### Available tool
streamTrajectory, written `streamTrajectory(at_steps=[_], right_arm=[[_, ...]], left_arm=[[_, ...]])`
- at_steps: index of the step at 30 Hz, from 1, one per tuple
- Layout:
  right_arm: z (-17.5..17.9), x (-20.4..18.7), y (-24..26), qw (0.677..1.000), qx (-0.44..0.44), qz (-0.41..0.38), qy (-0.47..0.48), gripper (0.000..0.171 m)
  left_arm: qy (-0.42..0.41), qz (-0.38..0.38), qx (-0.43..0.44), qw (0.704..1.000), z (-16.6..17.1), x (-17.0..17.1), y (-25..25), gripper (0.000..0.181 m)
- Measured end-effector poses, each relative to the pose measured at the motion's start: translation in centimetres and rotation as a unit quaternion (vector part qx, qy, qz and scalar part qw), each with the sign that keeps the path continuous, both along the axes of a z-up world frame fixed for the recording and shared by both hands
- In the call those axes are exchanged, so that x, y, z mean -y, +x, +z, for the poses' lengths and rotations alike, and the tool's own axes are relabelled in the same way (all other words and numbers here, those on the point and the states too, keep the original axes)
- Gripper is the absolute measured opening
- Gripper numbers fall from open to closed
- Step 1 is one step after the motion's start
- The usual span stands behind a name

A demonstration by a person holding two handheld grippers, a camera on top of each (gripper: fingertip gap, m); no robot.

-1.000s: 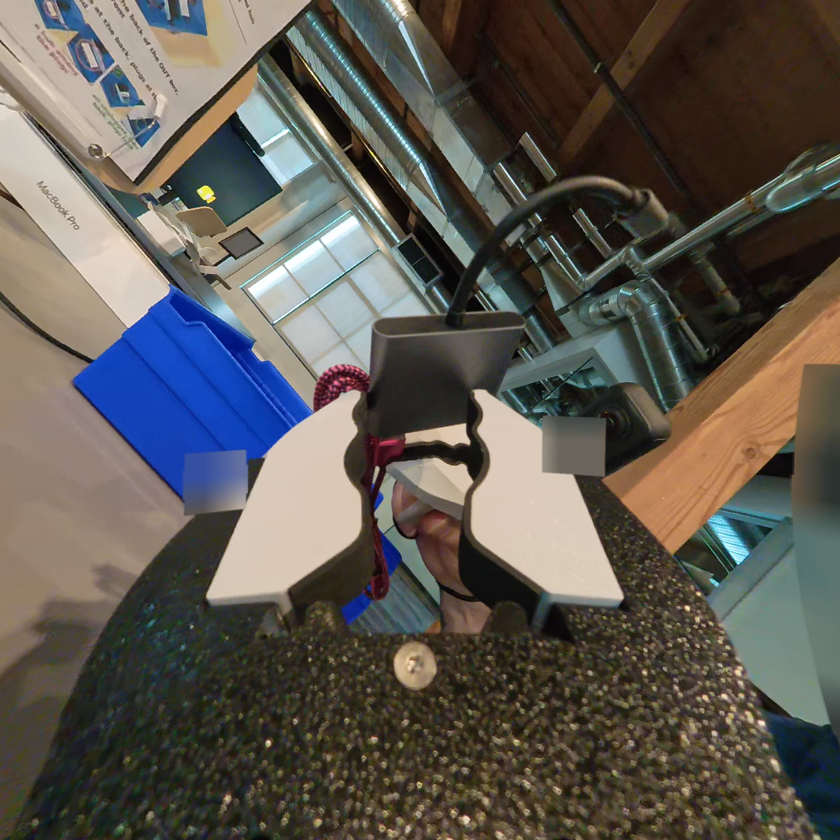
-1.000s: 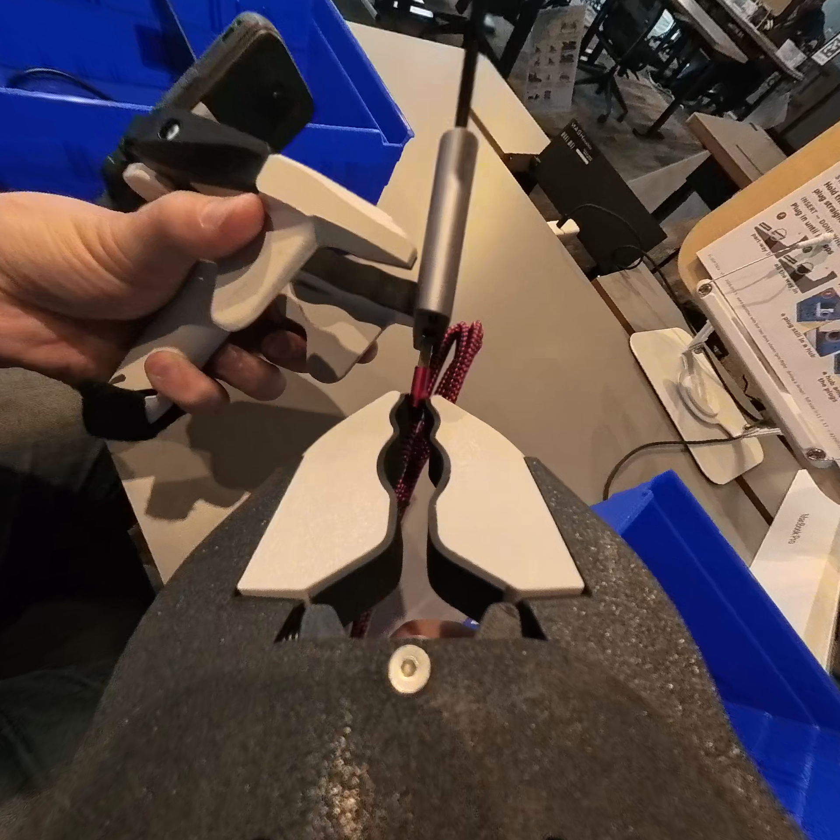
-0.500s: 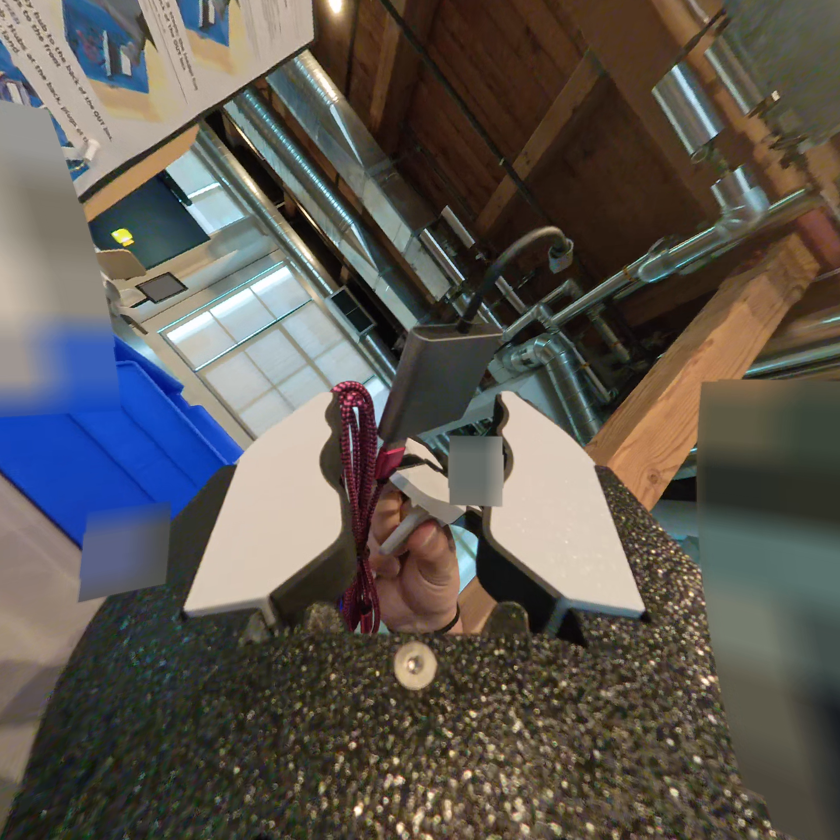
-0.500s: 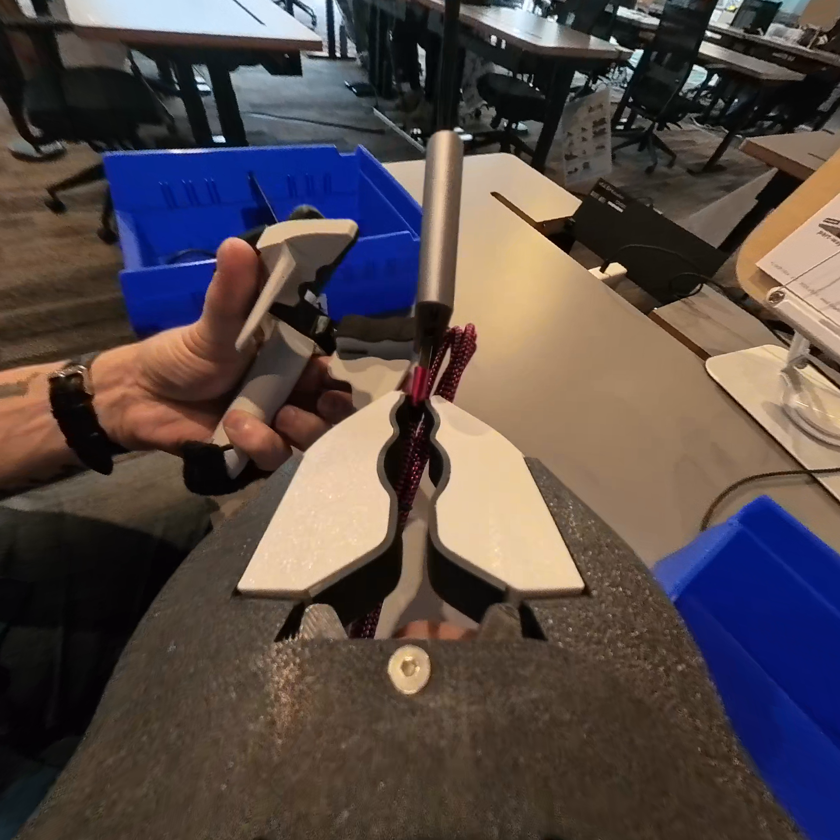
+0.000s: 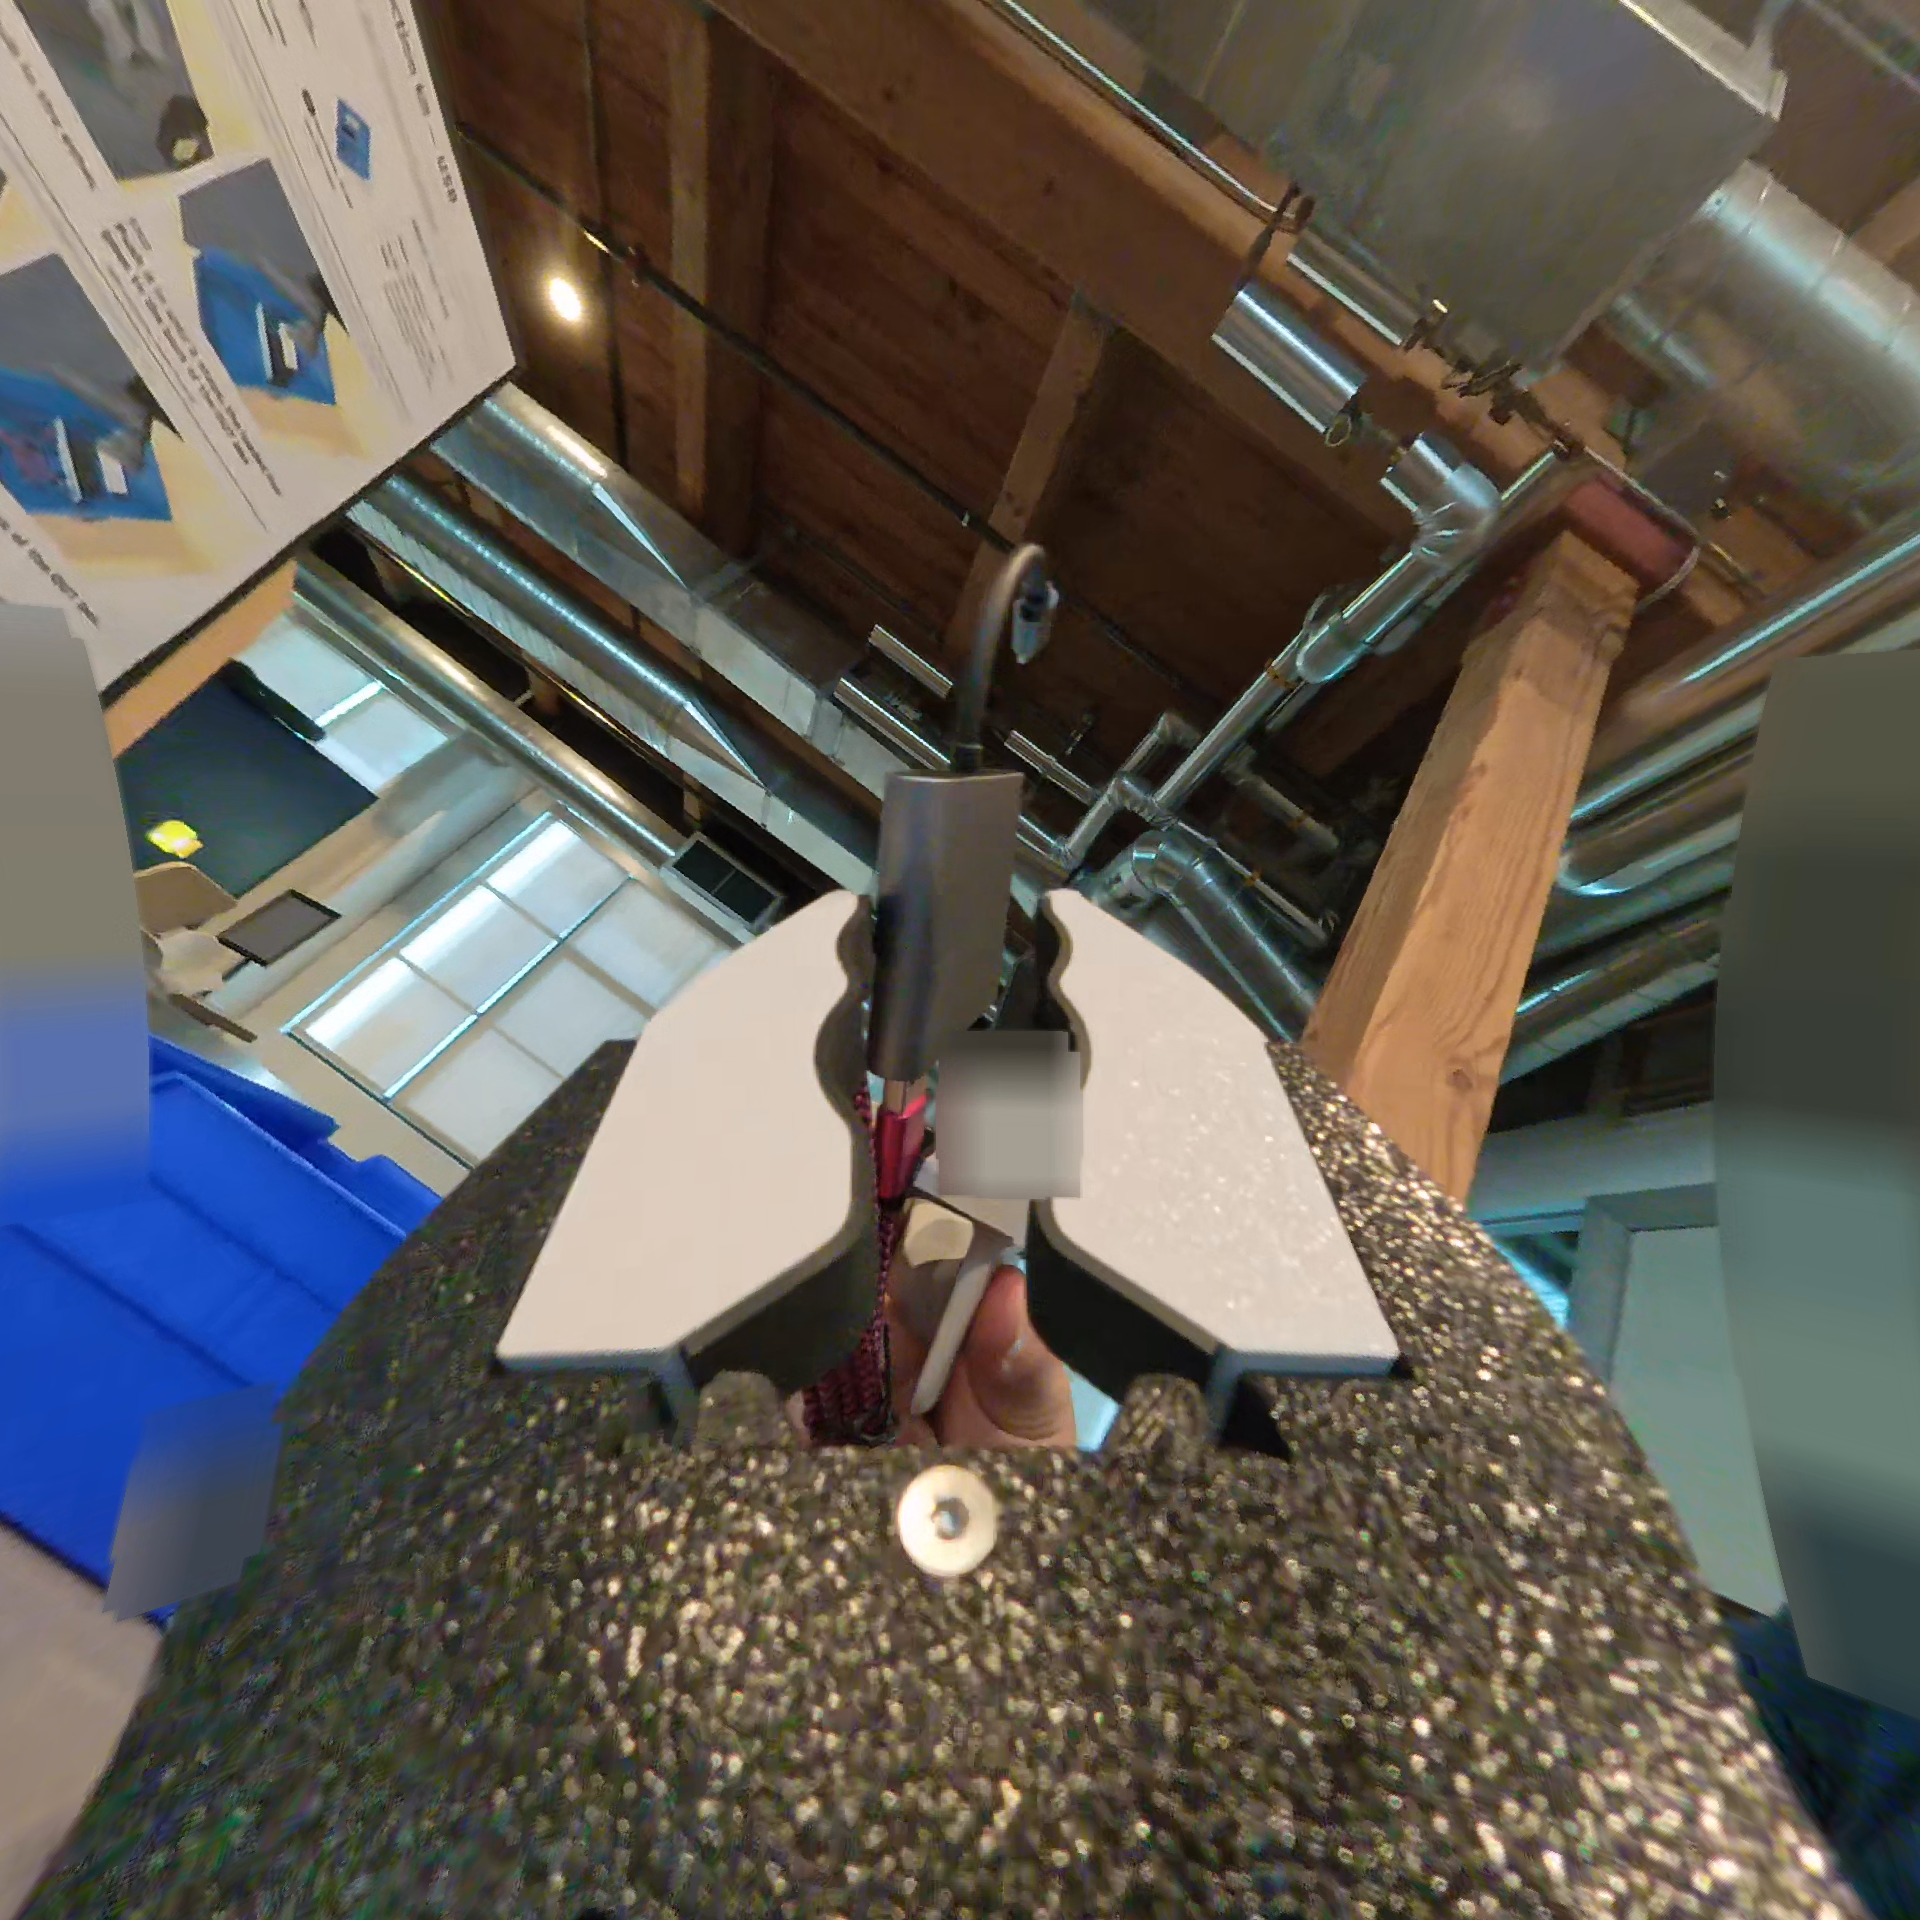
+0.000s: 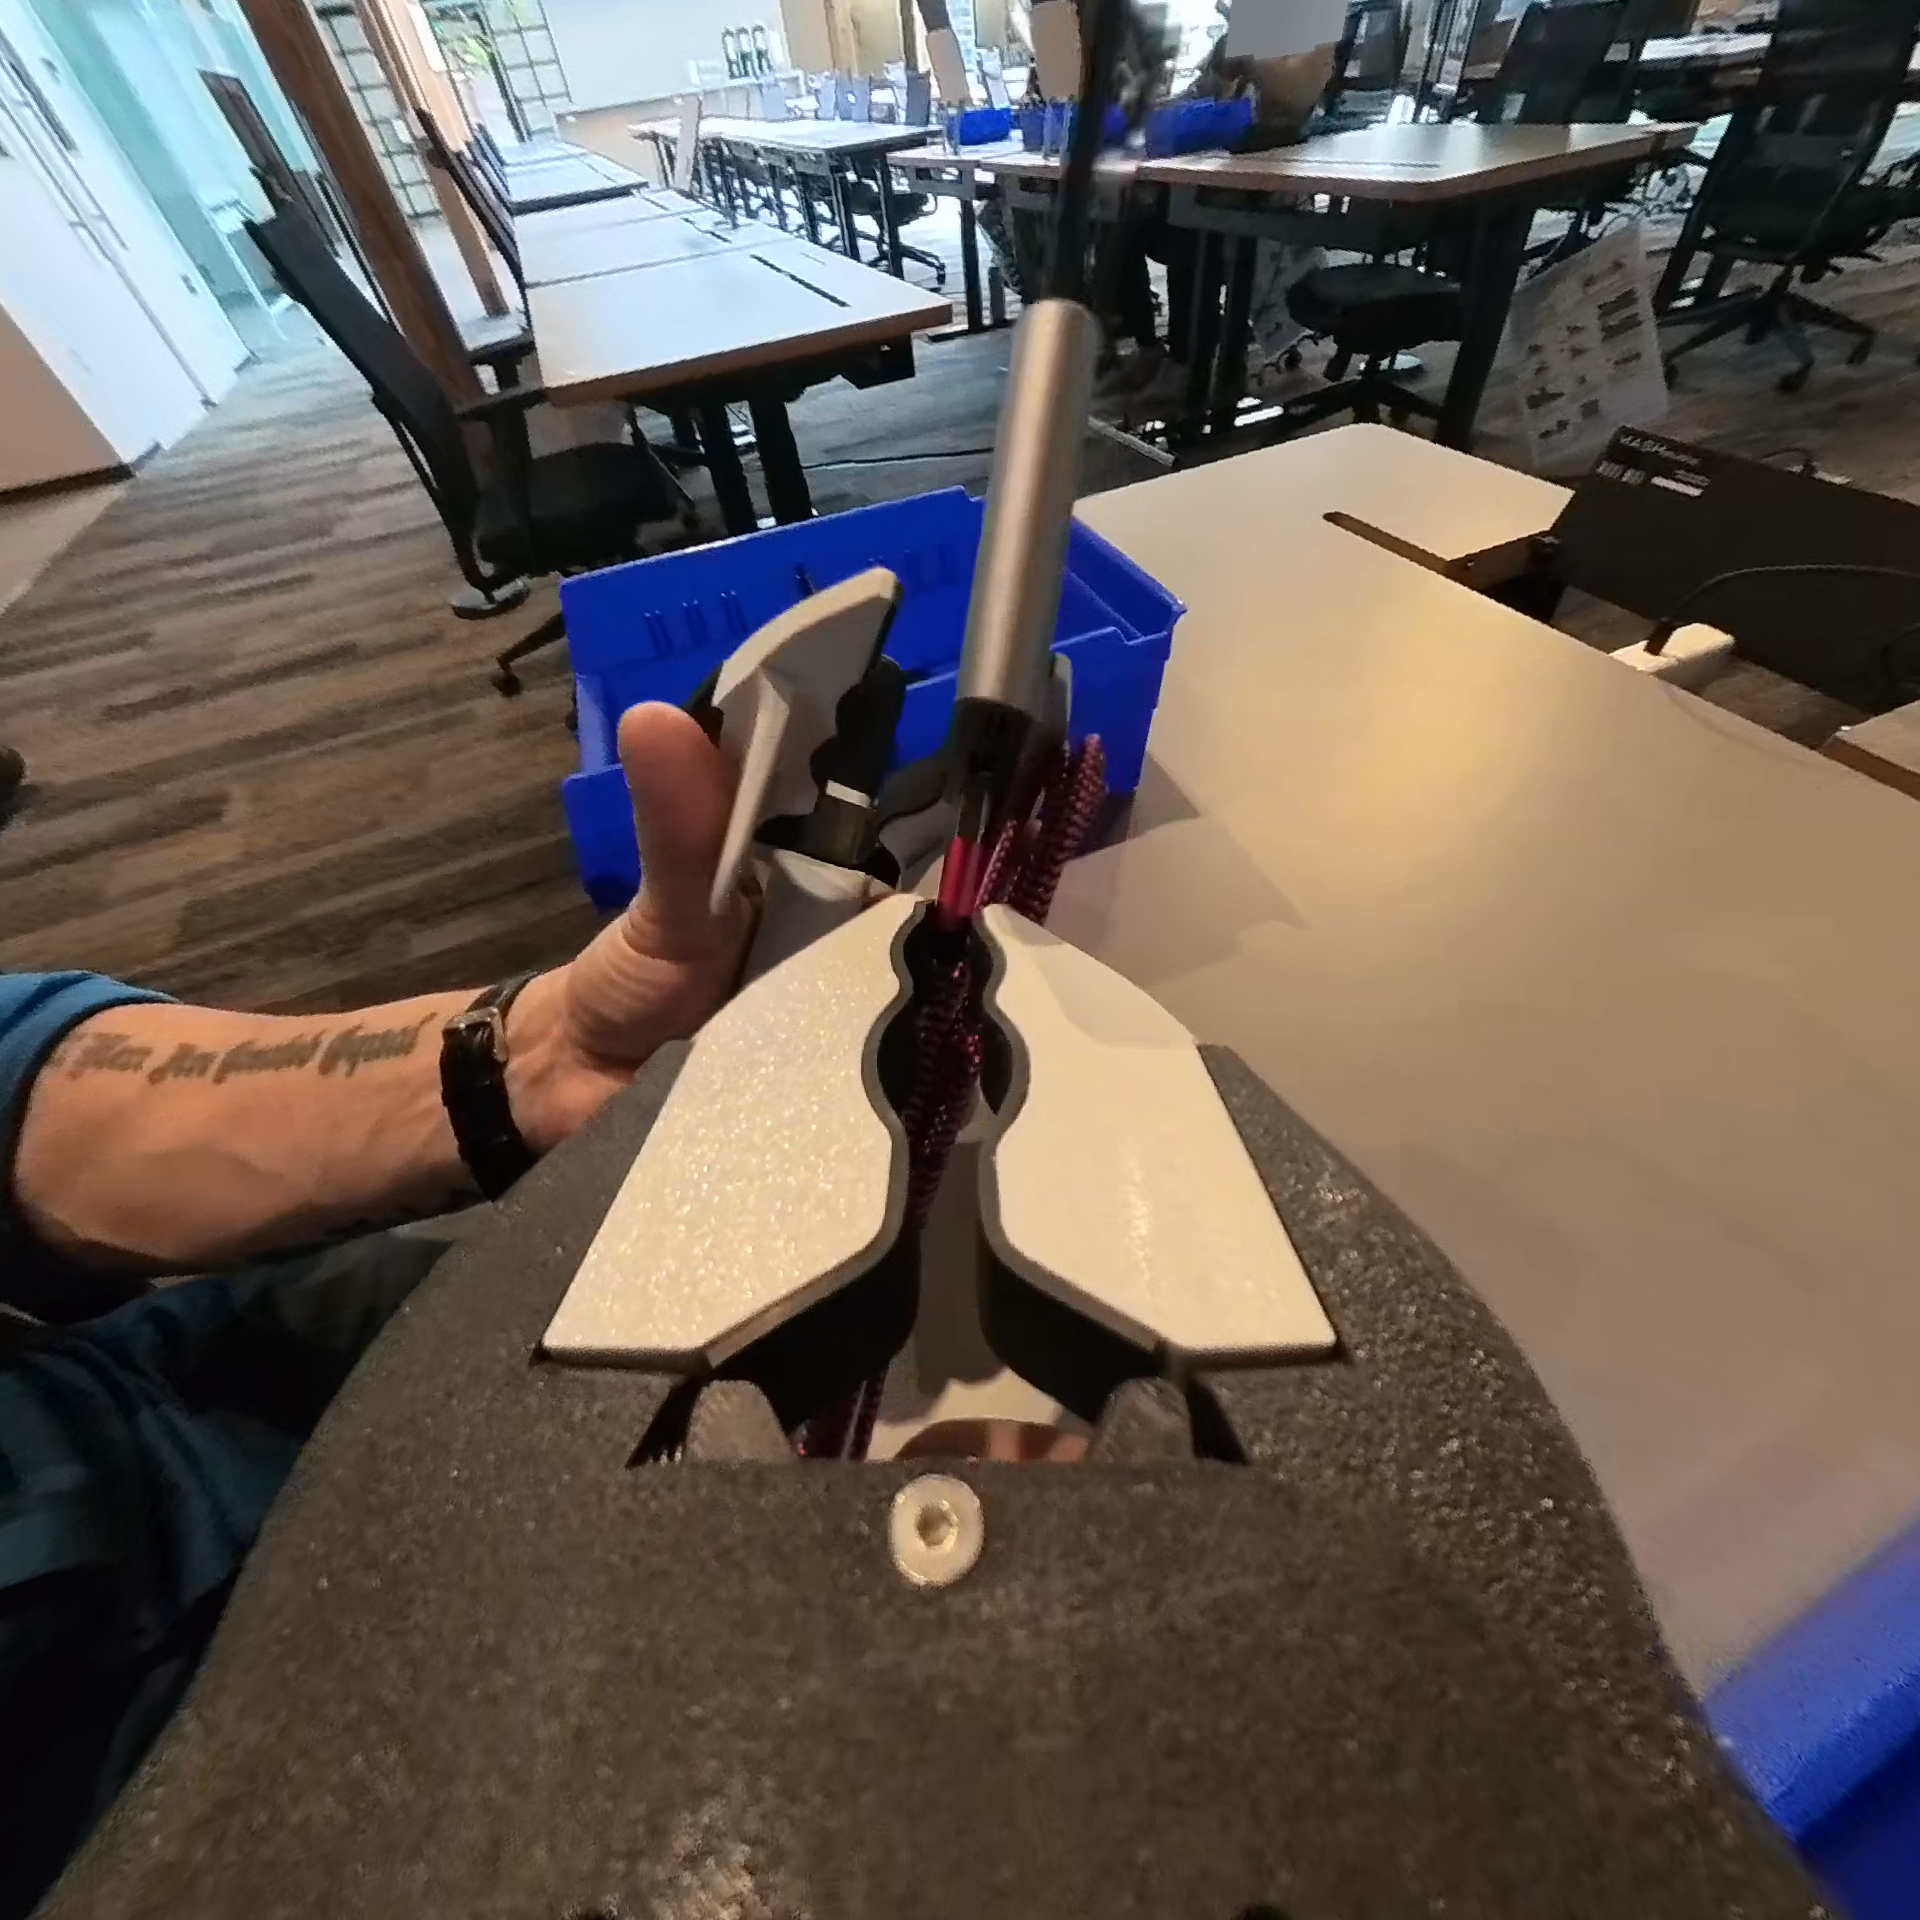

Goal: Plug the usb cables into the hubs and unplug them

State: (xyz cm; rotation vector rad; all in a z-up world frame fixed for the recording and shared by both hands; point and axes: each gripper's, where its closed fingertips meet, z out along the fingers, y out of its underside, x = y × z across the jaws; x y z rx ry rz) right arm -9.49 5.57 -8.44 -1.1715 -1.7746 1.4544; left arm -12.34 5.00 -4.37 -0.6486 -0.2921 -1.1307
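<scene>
A slim grey hub stands upright, its short black lead going up out of view. A red braided USB cable is plugged into its lower end by a red plug. My right gripper is shut on the cable just below the plug. My left gripper, held in a hand, points up with its jaws either side of the hub. In the left wrist view the hub lies against one finger of that gripper, with a small gap at the other. The plug shows below it.
A grey table lies under my grippers. One blue bin sits at its far edge, another at near right. A black box stands far right. The left wrist view faces the ceiling, a wooden post and instruction sheets. The left gripper's tips are roughly 5 cm from the right gripper's.
The left gripper let go of the hub's wide faces, opened, and has now narrowed around the turned hub. Both grippers tilted upward. The right gripper kept its hold on the cable.
</scene>
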Motion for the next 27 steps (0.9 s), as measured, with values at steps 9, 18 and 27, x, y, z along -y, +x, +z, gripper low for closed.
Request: streamTrajectory(at_steps=[9,18,27], right_arm=[[-0.4,0.8,-0.2,1.0,0.009,0.014,0.001,0.005],[-0.5,1.0,0.1,0.999,0.014,0.027,-0.007,0.005],[-0.2,1.2,0.3,0.999,0.006,0.036,-0.004,0.005]], left_arm=[[0.007,-0.006,0.002,1.0,-0.2,0.2,-0.1,0.015],[0.011,-0.051,0.01,0.999,-0.4,0.1,0.0,0.012],[0.03,-0.076,0.013,0.997,-0.2,0.5,0.3,0.012]])
